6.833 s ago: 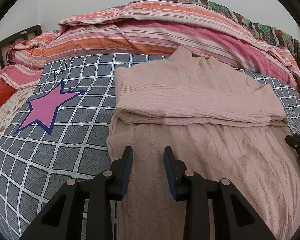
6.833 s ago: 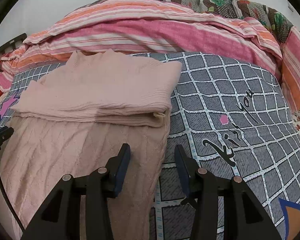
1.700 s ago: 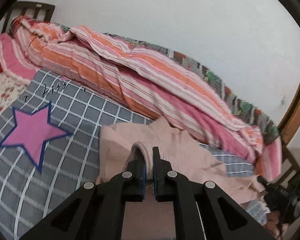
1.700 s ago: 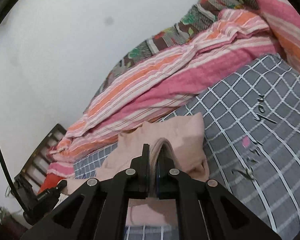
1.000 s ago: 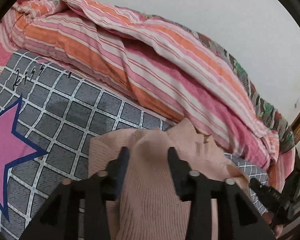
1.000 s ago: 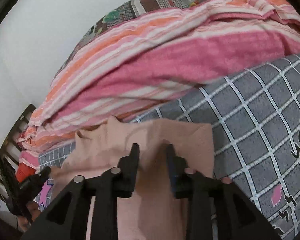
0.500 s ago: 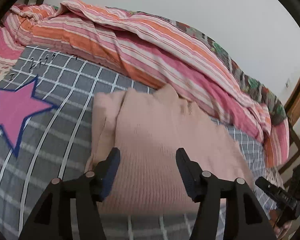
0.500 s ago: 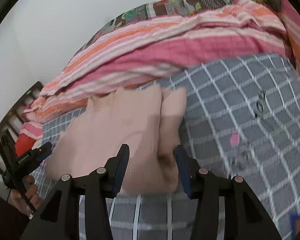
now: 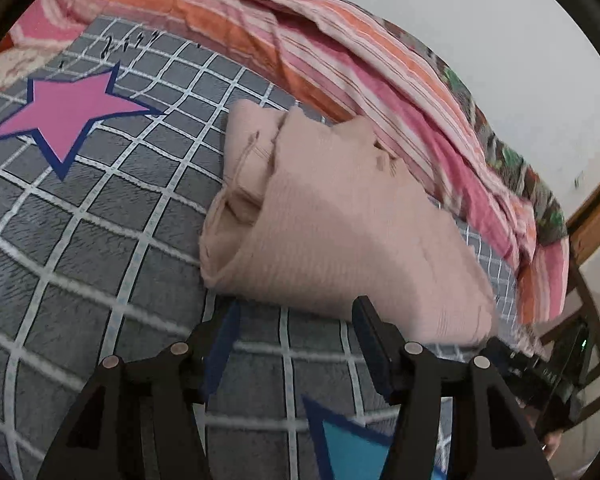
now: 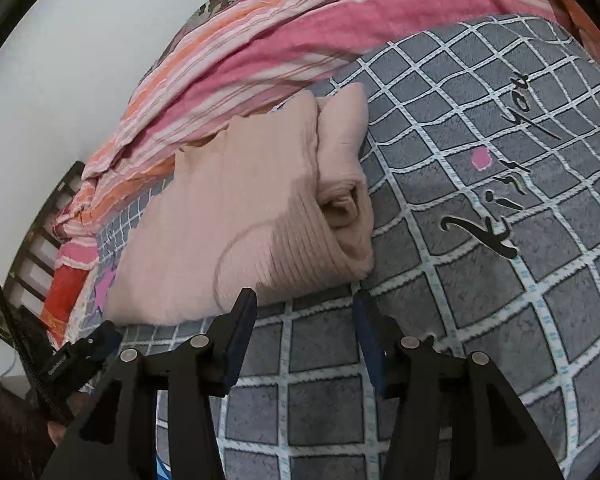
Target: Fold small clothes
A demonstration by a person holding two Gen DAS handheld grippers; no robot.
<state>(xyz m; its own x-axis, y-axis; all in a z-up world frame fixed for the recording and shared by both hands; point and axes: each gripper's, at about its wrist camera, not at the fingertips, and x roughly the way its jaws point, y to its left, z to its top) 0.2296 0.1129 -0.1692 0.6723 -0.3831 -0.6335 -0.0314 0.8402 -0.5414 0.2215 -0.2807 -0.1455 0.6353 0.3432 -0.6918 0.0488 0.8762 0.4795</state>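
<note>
Sweater lies folded just ahead of both grippers — left gripper, right gripper — gaping, empty.

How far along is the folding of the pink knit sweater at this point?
Done: the pale pink knit sweater lies as a compact folded bundle on the grey checked blanket. In hand: nothing; the left gripper and right gripper are open, just short of its near edge. Left: perhaps tidying the loose layers at the bundle's end.

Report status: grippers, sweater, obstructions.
Left gripper open, empty. Right gripper open, empty. Sweater folded on blanket, clear of both. Nothing in the way.
</note>
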